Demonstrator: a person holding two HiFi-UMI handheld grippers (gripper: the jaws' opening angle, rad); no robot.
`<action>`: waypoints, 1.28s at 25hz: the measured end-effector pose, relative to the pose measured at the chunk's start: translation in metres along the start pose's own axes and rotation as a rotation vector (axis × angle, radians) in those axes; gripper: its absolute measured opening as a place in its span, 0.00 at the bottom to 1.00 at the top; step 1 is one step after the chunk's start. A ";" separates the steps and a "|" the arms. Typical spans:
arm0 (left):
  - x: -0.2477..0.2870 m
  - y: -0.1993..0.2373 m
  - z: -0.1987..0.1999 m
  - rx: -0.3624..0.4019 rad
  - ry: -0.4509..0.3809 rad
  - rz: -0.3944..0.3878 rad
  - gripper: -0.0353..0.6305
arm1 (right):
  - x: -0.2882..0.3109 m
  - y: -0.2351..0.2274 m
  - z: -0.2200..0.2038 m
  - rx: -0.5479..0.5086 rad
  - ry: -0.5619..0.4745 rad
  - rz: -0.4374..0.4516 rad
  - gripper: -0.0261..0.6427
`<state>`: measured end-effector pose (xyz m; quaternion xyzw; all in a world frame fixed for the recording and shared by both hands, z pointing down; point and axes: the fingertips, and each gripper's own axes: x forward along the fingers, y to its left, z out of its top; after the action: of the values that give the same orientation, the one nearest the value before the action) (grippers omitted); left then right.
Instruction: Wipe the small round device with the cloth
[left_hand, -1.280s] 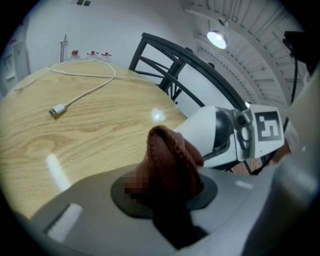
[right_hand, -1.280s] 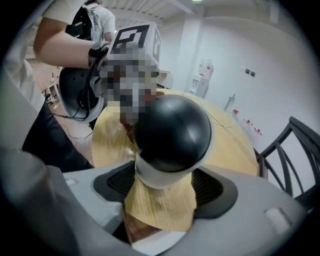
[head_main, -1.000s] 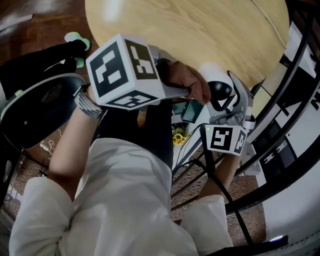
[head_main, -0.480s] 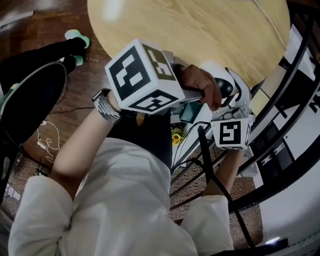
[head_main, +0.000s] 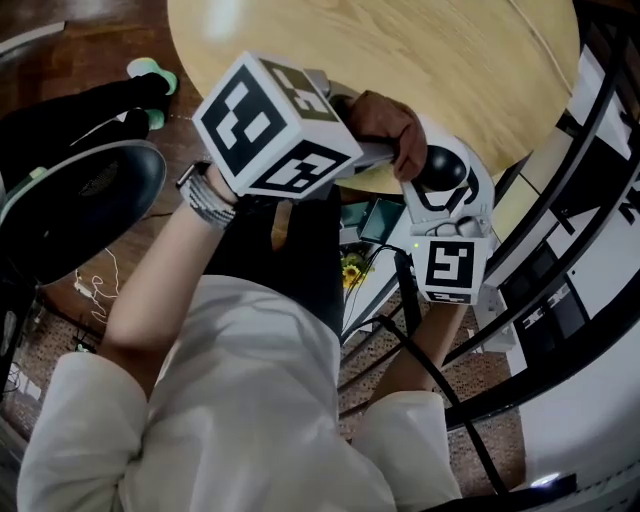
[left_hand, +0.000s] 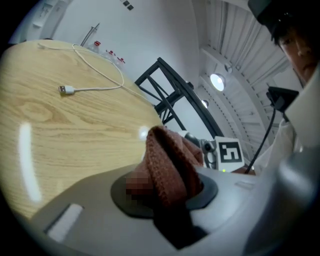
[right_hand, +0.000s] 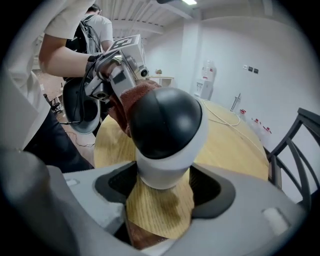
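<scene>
Device, small and round (right_hand: 167, 130), white shell with a black domed face: off the tabletop, held in the air over the near right rim of the round wooden tabletop (head_main: 400, 50).

Right tool (right_hand: 165, 185): clenched on the device's white lower part. Its jaws have just been closing slightly, with the device between them. Dome points away from the tool, up and toward the far side. Marker cube (head_main: 450, 268) of this tool sits just nearer than the device in the head view.

Cloth (left_hand: 167, 165), reddish-brown knit, bunched: grasped in the left tool (left_hand: 167, 200), with a thick fold standing out past the jaws. Seen from the right gripper view, the cloth lies against the left side of the black dome. In the head view it sits just left of the dome, touching it.

Left tool's marker cube (head_main: 270, 125) is large in the head view, left of the cloth. Banded strap (head_main: 205, 200) on the left wrist.

Farther out: white cable with a USB plug (left_hand: 90, 87) lies on the far part of the tabletop, well apart from the device. Black metal chair frame (left_hand: 165, 85) stands past the tabletop's far rim.
</scene>
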<state>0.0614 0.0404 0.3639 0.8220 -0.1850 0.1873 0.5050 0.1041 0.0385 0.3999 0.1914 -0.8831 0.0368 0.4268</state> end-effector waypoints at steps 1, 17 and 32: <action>0.000 0.002 0.000 0.008 0.008 0.011 0.24 | 0.000 0.000 0.000 0.011 0.001 -0.007 0.53; 0.017 0.038 -0.006 0.242 0.285 0.241 0.24 | -0.013 0.015 -0.001 0.089 0.002 -0.024 0.51; -0.045 -0.051 0.013 0.068 -0.047 -0.325 0.24 | -0.020 0.014 0.007 -0.152 -0.072 0.203 0.61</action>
<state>0.0494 0.0554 0.2978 0.8619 -0.0547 0.0901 0.4960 0.1047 0.0554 0.3817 0.0693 -0.9129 0.0060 0.4022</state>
